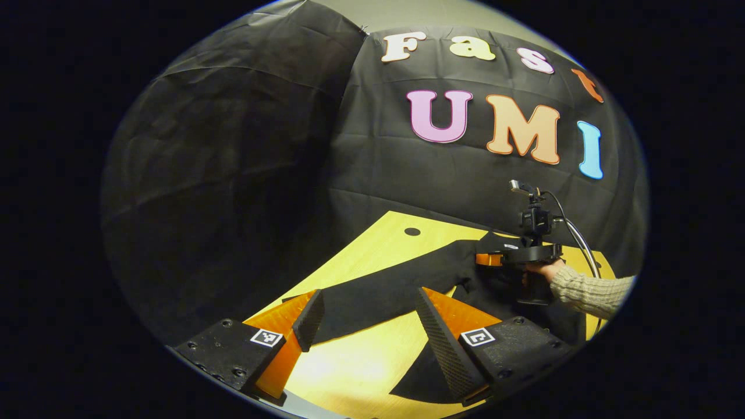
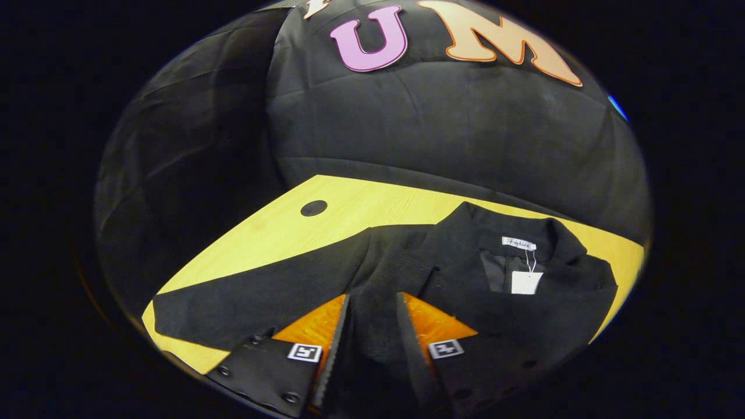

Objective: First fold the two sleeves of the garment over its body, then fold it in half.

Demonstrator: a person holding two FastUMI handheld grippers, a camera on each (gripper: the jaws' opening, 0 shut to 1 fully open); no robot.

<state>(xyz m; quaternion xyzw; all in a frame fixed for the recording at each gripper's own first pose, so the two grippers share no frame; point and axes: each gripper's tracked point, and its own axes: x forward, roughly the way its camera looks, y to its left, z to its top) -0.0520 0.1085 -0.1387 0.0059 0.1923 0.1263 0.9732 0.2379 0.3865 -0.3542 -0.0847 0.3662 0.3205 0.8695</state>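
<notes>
While garment (image 2: 407, 273) lies flat, both claws gape.

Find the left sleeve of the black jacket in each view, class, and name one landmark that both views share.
Left gripper view: the sleeve runs across the lower middle, from between the left gripper's open fingers up toward the jacket's body on the right.
Right gripper view: the sleeve stretches from the jacket's shoulder out to the lower left over the table.
Shared landmark: the round dark hole in the yellow tabletop, beyond the sleeve.

Black cloth wall (image 2: 442, 128) behind wooden table (image 2: 372, 212)
</notes>
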